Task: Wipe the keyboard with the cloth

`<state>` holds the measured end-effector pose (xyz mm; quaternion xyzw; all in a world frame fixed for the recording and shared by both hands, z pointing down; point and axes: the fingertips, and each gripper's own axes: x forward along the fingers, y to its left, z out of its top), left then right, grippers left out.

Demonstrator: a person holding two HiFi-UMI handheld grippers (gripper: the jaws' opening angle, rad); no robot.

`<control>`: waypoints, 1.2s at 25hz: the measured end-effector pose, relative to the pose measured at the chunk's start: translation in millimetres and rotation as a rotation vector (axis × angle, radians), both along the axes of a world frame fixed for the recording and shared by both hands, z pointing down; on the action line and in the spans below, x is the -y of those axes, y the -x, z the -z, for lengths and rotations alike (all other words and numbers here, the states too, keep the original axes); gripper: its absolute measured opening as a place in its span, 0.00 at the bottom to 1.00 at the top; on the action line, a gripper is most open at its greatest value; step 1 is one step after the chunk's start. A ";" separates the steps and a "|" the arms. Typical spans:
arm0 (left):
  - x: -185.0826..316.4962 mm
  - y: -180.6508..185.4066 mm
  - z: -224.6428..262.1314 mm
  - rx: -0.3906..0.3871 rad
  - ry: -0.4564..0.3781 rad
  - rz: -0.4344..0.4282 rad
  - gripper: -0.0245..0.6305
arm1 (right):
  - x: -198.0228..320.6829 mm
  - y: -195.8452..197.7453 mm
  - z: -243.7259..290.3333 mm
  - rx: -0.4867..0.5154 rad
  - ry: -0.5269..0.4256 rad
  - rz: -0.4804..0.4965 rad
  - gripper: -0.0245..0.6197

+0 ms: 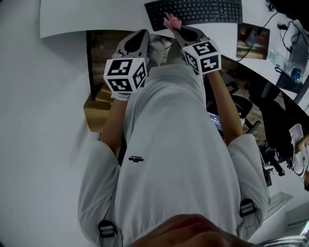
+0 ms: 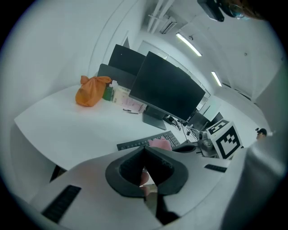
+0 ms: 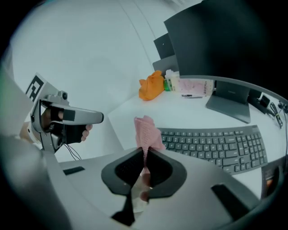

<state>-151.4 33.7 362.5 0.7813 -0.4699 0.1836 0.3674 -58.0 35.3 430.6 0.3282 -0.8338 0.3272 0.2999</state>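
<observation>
The black keyboard [image 1: 193, 12] [image 3: 216, 146] [image 2: 148, 143] lies on the white desk [image 1: 87, 17], in front of a dark monitor [image 2: 171, 90]. My right gripper [image 1: 175, 28] [image 3: 146, 150] is shut on a pink cloth [image 1: 172, 21] [image 3: 146, 132] [image 2: 160, 143]. The cloth stands up from the jaws just over the keyboard's left front corner. My left gripper [image 1: 141, 37] [image 2: 145, 149] hangs to the left of it, at the desk's front edge and short of the keyboard. Its jaws meet with nothing between them.
An orange bag [image 2: 91, 90] [image 3: 150, 86] and small packages [image 2: 119, 95] sit at the desk's back left. A monitor stand [image 3: 229, 105] is behind the keyboard. Cables and a bottle [image 1: 285, 67] lie to the right, and a cardboard box [image 1: 99, 108] sits under the desk.
</observation>
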 end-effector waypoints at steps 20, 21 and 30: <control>43.1 -30.1 96.2 -0.048 -0.217 -0.103 0.06 | 43.0 -100.0 145.6 0.071 -0.303 -0.302 0.08; 45.0 -30.9 103.5 -0.055 -0.232 -0.107 0.06 | 43.3 -104.4 154.5 0.077 -0.320 -0.318 0.08; 58.6 -33.1 148.2 -0.074 -0.354 -0.131 0.06 | 39.9 -142.5 207.9 0.073 -0.457 -0.451 0.08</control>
